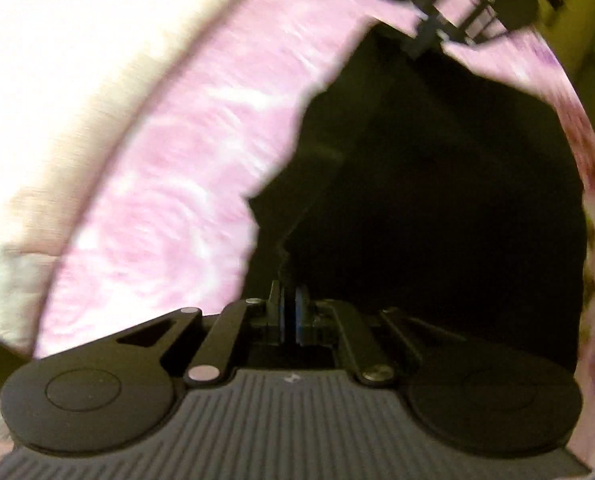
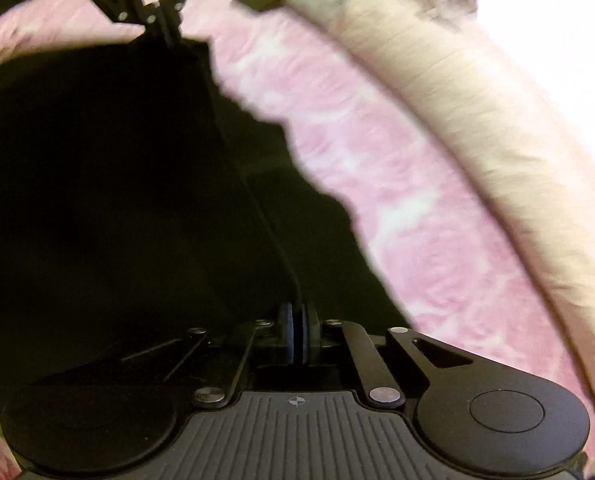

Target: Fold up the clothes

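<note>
On the pink bedspread [image 1: 157,200] — dark garment [image 1: 437,200] stretched between both tools.

Matt black cloth [image 1: 437,208] pinched ahead of the left gripper [image 1: 291,312], soft pink rose-textured bedspread [image 2: 425,220] beside the right gripper [image 2: 297,332], matt black plastic gripper links, shiny metal rivets [image 2: 385,394], ribbed grey housing [image 2: 297,440]
</note>
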